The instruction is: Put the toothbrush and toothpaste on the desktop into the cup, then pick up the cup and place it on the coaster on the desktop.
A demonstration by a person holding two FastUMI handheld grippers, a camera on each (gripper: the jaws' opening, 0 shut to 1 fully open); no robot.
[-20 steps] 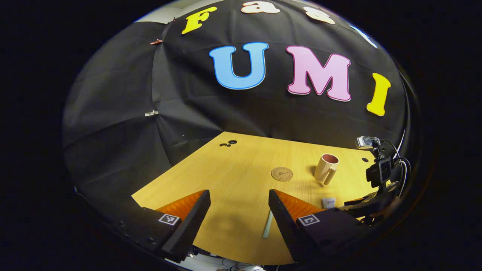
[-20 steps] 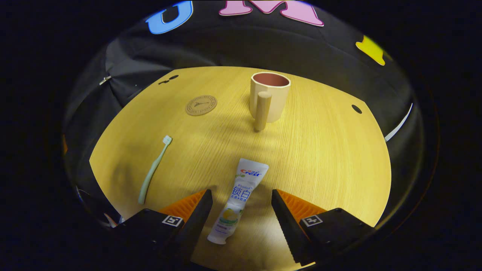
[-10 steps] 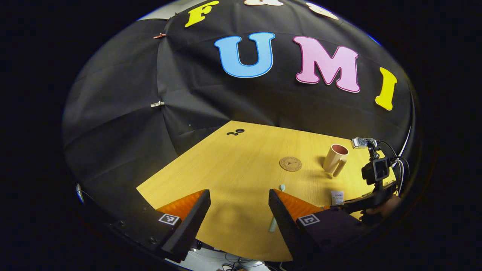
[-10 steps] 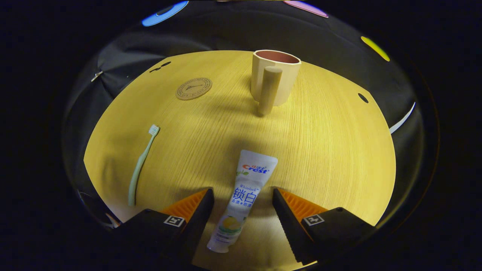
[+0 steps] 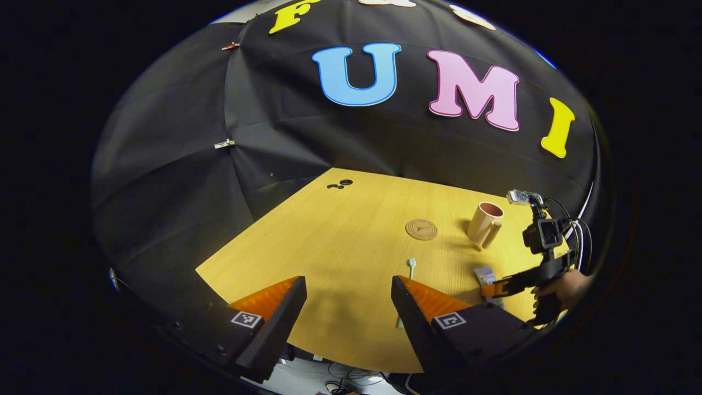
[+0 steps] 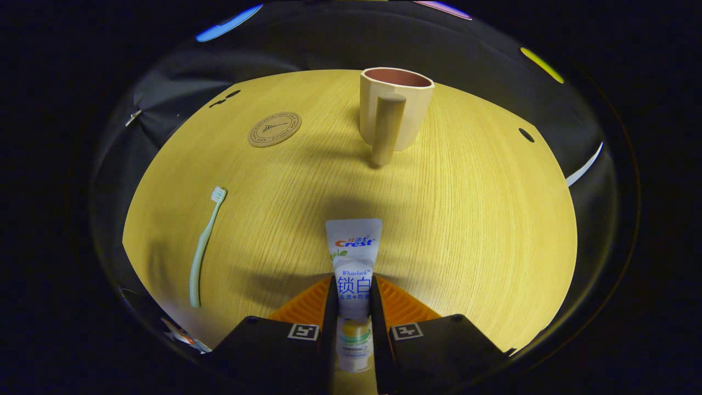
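the right gripper (image 6: 354, 307) clenched the white toothpaste tube (image 6: 352, 274) lying on the yellow wooden bench (image 6: 482, 219), well short of the beige handled cup (image 6: 395, 112); the left gripper (image 5: 345, 302) hung released.

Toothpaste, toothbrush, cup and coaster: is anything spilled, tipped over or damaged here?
Nothing stands out. The cup stands upright, the coaster and toothbrush lie flat on the desktop, and the right gripper grips the toothpaste.
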